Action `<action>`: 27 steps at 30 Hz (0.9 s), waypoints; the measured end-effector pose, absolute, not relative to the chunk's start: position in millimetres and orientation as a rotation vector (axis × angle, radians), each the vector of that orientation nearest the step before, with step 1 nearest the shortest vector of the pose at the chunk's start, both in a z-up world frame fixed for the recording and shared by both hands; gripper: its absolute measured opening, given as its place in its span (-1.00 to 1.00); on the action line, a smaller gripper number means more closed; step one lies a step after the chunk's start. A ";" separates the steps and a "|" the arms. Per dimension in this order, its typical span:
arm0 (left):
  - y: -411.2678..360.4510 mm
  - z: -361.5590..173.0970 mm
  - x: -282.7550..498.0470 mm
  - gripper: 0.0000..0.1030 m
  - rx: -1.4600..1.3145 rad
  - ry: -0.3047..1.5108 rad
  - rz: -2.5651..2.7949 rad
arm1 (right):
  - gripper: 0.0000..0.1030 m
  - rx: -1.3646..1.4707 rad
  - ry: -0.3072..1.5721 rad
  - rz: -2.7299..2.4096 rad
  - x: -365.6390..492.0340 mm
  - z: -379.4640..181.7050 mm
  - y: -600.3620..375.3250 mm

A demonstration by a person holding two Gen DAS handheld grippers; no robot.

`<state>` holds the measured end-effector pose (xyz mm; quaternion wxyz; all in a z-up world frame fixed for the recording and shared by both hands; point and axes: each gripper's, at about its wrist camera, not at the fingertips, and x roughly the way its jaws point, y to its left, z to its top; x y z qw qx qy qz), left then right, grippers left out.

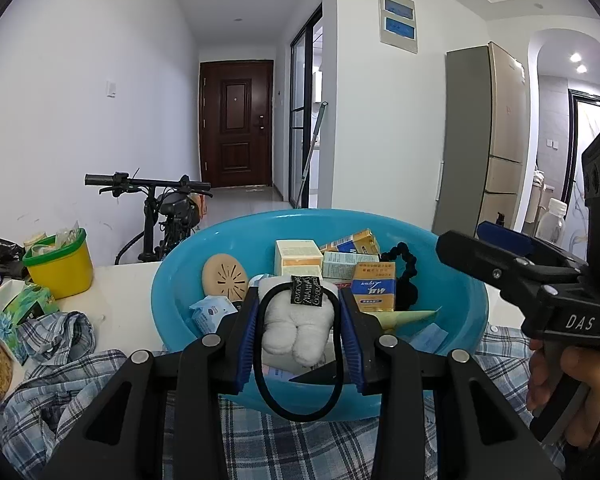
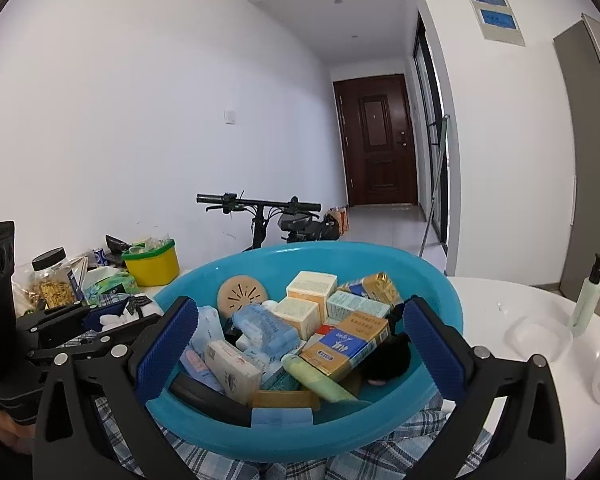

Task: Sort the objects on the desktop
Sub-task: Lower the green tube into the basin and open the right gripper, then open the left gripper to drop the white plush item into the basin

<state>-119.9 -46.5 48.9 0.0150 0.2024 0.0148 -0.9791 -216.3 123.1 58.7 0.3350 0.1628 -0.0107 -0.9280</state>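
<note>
My left gripper point(image 1: 298, 312) is shut on a white fluffy hair tie with a black elastic loop and a black tag point(image 1: 296, 328), held just above the near rim of the blue basin point(image 1: 172, 300). The basin holds several small boxes, tissue packs, a tan round disc point(image 1: 225, 280) and a black scrunchie point(image 1: 404, 272). My right gripper point(image 2: 300, 324) is open and empty, its blue pads either side of the basin's point(image 2: 440, 284) near part. The left gripper with the white hair tie point(image 2: 112, 316) shows at the left of the right wrist view.
A plaid shirt point(image 1: 60, 380) lies under and left of the basin. A yellow tub point(image 1: 60, 264), a tissue pack and a snack jar point(image 2: 52, 280) stand at the left. A clear dish point(image 2: 540, 336) and pump bottle point(image 2: 588, 300) stand at the right.
</note>
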 end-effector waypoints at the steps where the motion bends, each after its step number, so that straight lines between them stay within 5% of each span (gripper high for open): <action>1: -47.1 48.9 -119.9 -0.23 0.629 0.049 -3.047 | 0.99 0.429 -0.027 -2.421 -216.6 57.7 125.9; 27: -49.7 53.2 -117.0 -0.23 0.620 0.069 -3.037 | 0.99 0.470 -0.008 -2.398 -217.6 54.6 125.2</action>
